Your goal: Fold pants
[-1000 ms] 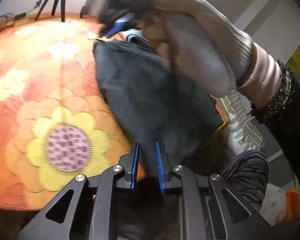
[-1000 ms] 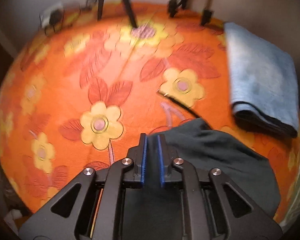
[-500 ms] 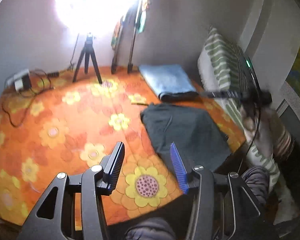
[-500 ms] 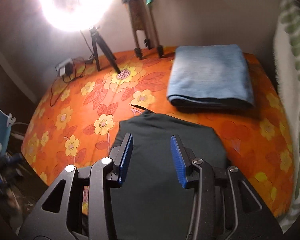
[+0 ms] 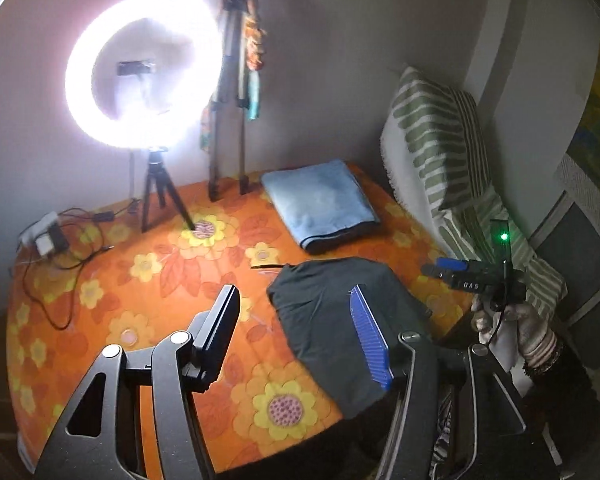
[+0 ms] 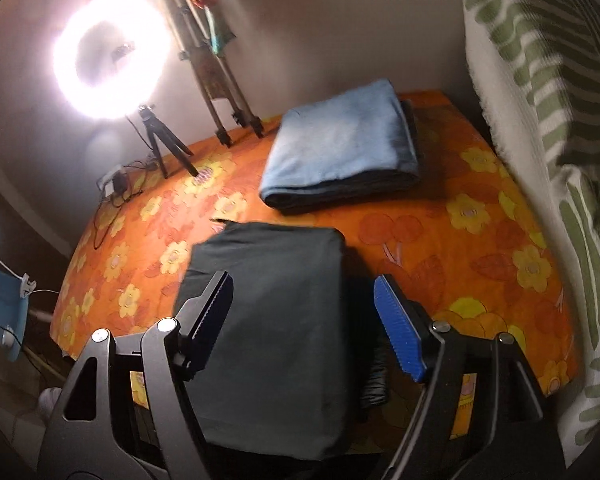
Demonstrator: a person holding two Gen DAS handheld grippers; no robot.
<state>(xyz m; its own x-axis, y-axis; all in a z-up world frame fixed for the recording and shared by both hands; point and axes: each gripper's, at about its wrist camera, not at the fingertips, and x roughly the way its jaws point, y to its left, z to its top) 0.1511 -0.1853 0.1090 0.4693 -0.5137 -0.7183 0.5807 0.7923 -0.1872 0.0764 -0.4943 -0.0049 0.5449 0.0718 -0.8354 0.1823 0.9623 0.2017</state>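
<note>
The dark green pants [image 5: 336, 312] lie folded into a rectangle on the orange flowered bedspread [image 5: 140, 280], near its front right edge. In the right wrist view the same folded pants [image 6: 272, 320] fill the lower middle. My left gripper [image 5: 296, 320] hangs well above the bed, its jaws opening with nothing between them. My right gripper [image 6: 304, 312] is also raised above the pants, jaws opening and empty. In the left wrist view the right gripper [image 5: 456, 270] shows at the right, held by a gloved hand [image 5: 512, 320].
A folded light blue towel [image 6: 340, 148] lies at the back of the bed. A lit ring light [image 5: 144, 80] on a small tripod [image 5: 160, 192] and a taller tripod [image 5: 230, 120] stand at the rear. Green-striped pillows [image 5: 440, 140] lean on the right. A charger with cables [image 5: 48, 236] lies at the left.
Both grippers let go of the pants, opened and rose away from the bed. The pants now lie flat and folded; the view has widened to the whole bed.
</note>
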